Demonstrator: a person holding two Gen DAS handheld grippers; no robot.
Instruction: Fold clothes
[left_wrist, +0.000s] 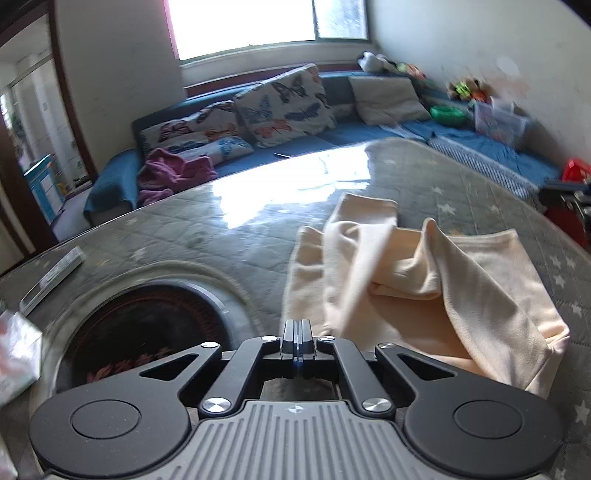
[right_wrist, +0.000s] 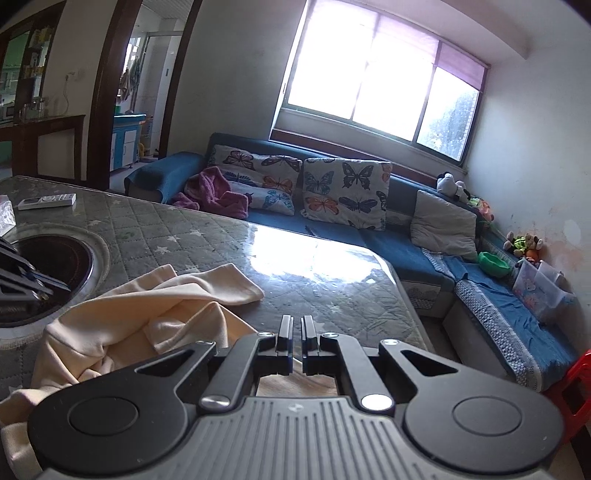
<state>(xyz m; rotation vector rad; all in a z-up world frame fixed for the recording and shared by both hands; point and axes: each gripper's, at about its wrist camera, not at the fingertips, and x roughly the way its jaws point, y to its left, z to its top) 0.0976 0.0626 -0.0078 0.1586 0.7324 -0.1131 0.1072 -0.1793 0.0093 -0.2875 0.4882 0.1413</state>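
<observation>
A grey quilted table (right_wrist: 184, 229) with pale stars under a glossy cover fills the foreground, with a blue corner sofa (right_wrist: 406, 254) beyond it under the bright window, carrying butterfly-print cushions (right_wrist: 343, 192) and a crumpled purple garment (right_wrist: 218, 195). A round dark recess (left_wrist: 147, 325) is sunk into the tabletop at its left part. The cream garment (left_wrist: 424, 280) lies rumpled on the table to the right of that recess, with folds bunched in its middle and one narrow end reaching toward the sunlit patch. A white remote (right_wrist: 47, 201) rests near the far left edge of the table. The left gripper (left_wrist: 296, 328) has its jaws pressed fully together at the cloth's near left edge; whether fabric is pinched there cannot be told. The right gripper (right_wrist: 296, 325) shows its fingers nearly together with a thin slit, nothing visibly between them, just right of the cream garment.
</observation>
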